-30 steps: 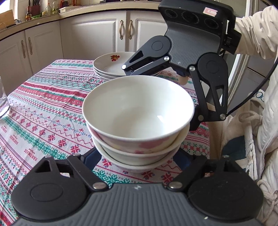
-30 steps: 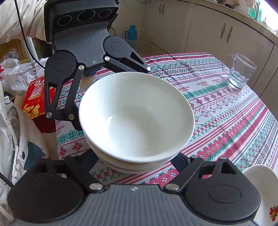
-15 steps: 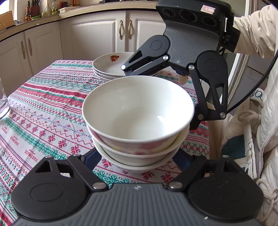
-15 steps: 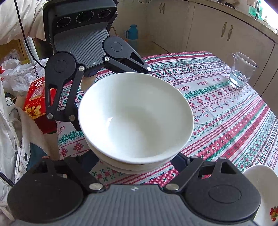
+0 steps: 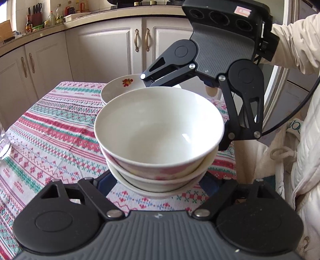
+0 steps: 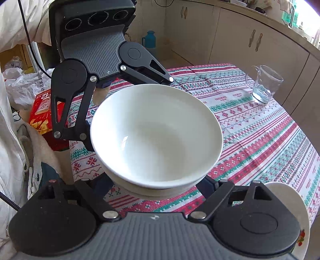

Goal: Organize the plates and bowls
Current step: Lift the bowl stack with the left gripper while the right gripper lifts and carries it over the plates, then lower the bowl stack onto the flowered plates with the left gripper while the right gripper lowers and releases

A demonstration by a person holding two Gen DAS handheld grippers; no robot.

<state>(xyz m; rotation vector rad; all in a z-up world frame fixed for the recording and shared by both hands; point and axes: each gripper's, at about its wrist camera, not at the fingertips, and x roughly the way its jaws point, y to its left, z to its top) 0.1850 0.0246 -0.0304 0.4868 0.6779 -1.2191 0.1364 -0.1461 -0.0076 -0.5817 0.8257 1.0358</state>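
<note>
Striped cloth covers the desk (image 5: 50, 130). At the left wrist view's centre, a bowl stack (image 5: 159, 138) sits clamped between both claws: left claw (image 5: 160, 180) from 6 o'clock, right claw (image 5: 184, 110) from 1 o'clock. Plates (image 5: 122, 85) lie at 11 o'clock.

cream cabinet doors (image 5: 112, 50) with brass handles run along the far wall under a pale countertop (image 5: 100, 18) that carries bottles (image 5: 58, 16) and a knife block (image 5: 36, 17). a striped red, green and white tablecloth (image 6: 260, 130) covers the desk. on the floor by the wall stands a blue flask (image 6: 150, 41). daylight enters from a window (image 6: 304, 16).
</note>
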